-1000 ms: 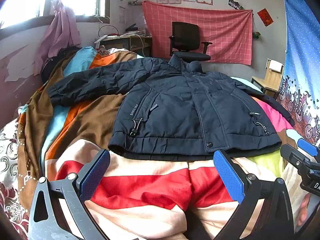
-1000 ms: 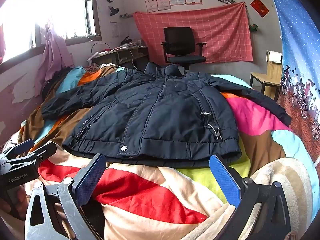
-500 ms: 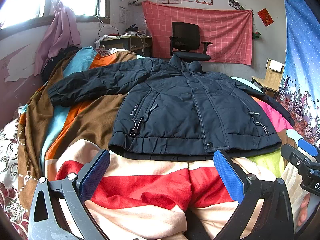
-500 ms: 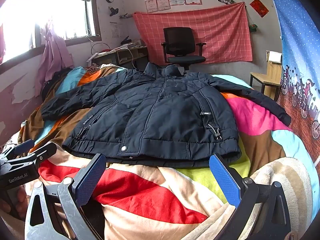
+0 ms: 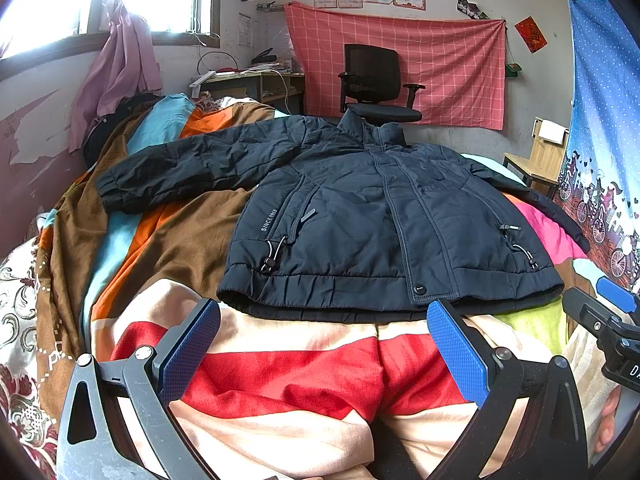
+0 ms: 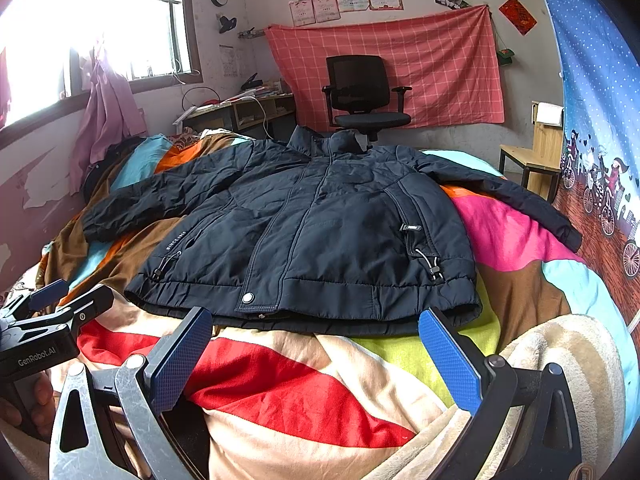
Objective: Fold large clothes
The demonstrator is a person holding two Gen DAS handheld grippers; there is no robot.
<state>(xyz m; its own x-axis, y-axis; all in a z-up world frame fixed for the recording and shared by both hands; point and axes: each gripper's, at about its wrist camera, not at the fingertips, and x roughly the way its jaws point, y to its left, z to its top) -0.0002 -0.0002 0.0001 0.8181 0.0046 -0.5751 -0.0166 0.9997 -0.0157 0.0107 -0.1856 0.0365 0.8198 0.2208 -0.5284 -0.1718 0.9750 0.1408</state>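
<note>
A dark navy padded jacket [image 5: 360,220] [image 6: 320,224] lies flat and zipped on the bed, front up, collar toward the far wall, both sleeves spread out to the sides. My left gripper [image 5: 324,340] hovers open just short of the jacket's hem, nothing between its blue pads. My right gripper [image 6: 316,344] is open too, near the hem's right half. Each gripper shows at the edge of the other's view: the right gripper [image 5: 608,320] and the left gripper [image 6: 48,320].
A multicoloured striped blanket [image 5: 280,368] covers the bed. A black office chair [image 5: 376,84] and a desk [image 5: 256,84] stand beyond the bed's far end. A wooden stool [image 6: 532,164] sits at the right wall. Pink cloth [image 5: 116,76] hangs by the window.
</note>
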